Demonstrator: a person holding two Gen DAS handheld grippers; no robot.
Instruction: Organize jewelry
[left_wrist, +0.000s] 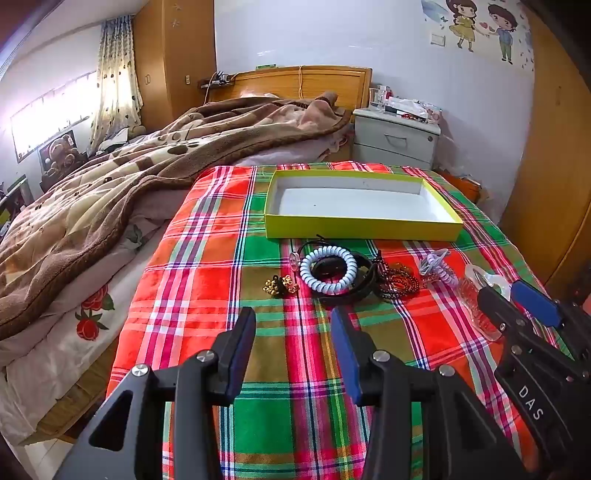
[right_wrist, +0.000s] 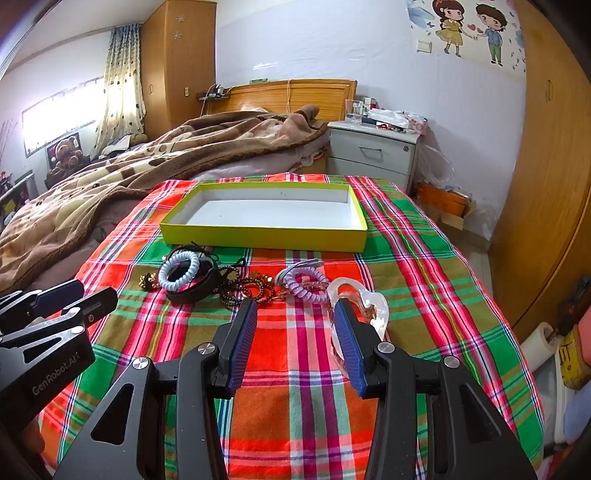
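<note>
Nothing was packed yet: the yellow-green box (right_wrist: 264, 230) sat empty on the plaid cloth (left_wrist: 207, 258). All the jewelry lay in a row just before it — black band (right_wrist: 192, 291), pale blue coil (left_wrist: 327, 273), beaded pieces (right_wrist: 251, 290), lilac coil (right_wrist: 304, 282), gold cluster (left_wrist: 279, 286). Right gripper (right_wrist: 295, 314) stood wide open beside the clear clip (right_wrist: 364, 306), seemingly not gripping it. Left gripper (left_wrist: 291, 321) hovered open, empty. Lettering read "GenRobot.AI" and "DAS".

Part of the clear hair clip (right_wrist: 369, 306) is hidden behind the right gripper's (right_wrist: 295, 345) finger at centre right. The tangled beaded pieces (left_wrist: 397, 282) at mid-frame cannot be told apart. Items on the nightstand (left_wrist: 395, 138) are too small to identify.
</note>
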